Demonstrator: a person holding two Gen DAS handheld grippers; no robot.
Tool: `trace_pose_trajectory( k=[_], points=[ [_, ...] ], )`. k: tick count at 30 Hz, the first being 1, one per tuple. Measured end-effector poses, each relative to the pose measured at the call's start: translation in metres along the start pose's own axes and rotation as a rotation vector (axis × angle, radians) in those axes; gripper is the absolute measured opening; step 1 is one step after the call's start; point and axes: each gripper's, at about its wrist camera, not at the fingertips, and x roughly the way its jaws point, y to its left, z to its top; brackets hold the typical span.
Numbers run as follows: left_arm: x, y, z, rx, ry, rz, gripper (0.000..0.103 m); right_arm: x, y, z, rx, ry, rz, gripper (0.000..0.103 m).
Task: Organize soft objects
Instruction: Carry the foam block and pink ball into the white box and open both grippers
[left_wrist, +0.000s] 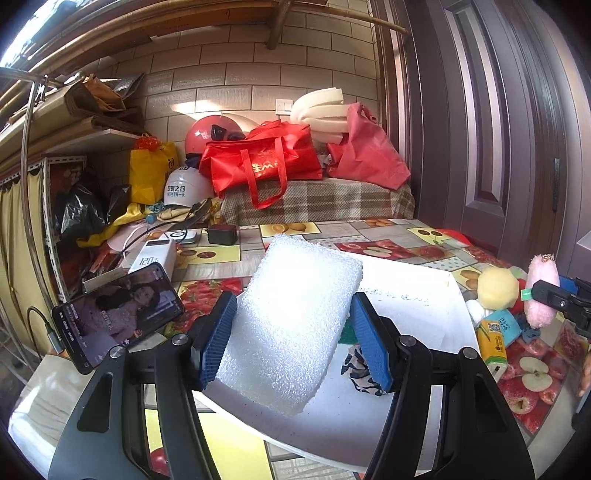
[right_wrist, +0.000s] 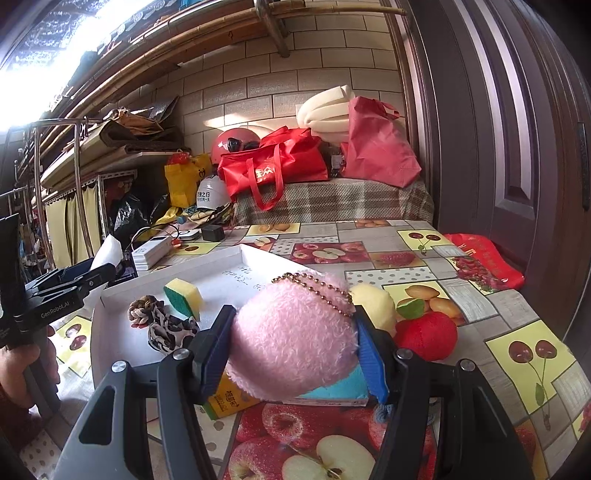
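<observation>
White foam filled the near view: the left gripper (left_wrist: 293, 332) had its blue fingers (left_wrist: 216, 339) about half spread and pressed against both sides of a foam block (left_wrist: 295, 317), which it held tilted above the white tray (left_wrist: 406, 295). Under the block, on the tray floor, lay a patterned hair tie (left_wrist: 356, 369).

Close to the other camera, the right gripper (right_wrist: 295, 350) had its fingers (right_wrist: 371, 362) likewise about half spread, clamped on a pink fluffy toy (right_wrist: 291, 339) with a gold bead chain (right_wrist: 317, 286) draped over its top. The toy hung just above a tissue pack (right_wrist: 229, 400) with yellow and turquoise sides, which lay on the fruit-printed bench (right_wrist: 517, 325) beside the tray.

Just beyond the pink toy sat a yellow plush ball (right_wrist: 373, 302) and a red plush apple (right_wrist: 428, 334) with a green leaf, touching each other. Inside the tray, to the left, a yellow and green sponge (right_wrist: 184, 297) stood near the hair tie, with faint handwriting on the tray floor behind them.

At the left edge of the bench a phone (left_wrist: 118, 314) leaned with its screen lit and a cable plugged in. Behind it lay a white power bank (left_wrist: 157, 256) and a small black charger (left_wrist: 221, 234).

Farther back, a checked cloth covered a low surface stacked with a red bag (left_wrist: 262, 162), a pink bag (left_wrist: 365, 151), a red helmet (left_wrist: 207, 134), a white helmet (left_wrist: 184, 188) and folded cream foam (left_wrist: 321, 110), against a tiled wall beside a dark door (left_wrist: 498, 129).
</observation>
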Motion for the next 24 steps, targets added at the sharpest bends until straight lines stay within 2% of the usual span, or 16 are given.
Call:
trace_pose_trajectory(
  k=[13, 19, 24],
  points=[
    [0.016, 0.006, 0.004, -0.021, -0.009, 0.022, 0.064, 0.041, 0.051, 0.008, -0.073, 0.022, 0.071, 0.062],
    [0.032, 0.002, 0.01, -0.008, -0.005, 0.028, 0.064, 0.065, 0.069, 0.014, -0.057, 0.045, 0.103, 0.062],
    [0.047, 0.008, 0.014, -0.037, 0.014, 0.029, 0.064, 0.086, 0.073, 0.019, -0.007, 0.072, 0.09, 0.062]
  ],
)
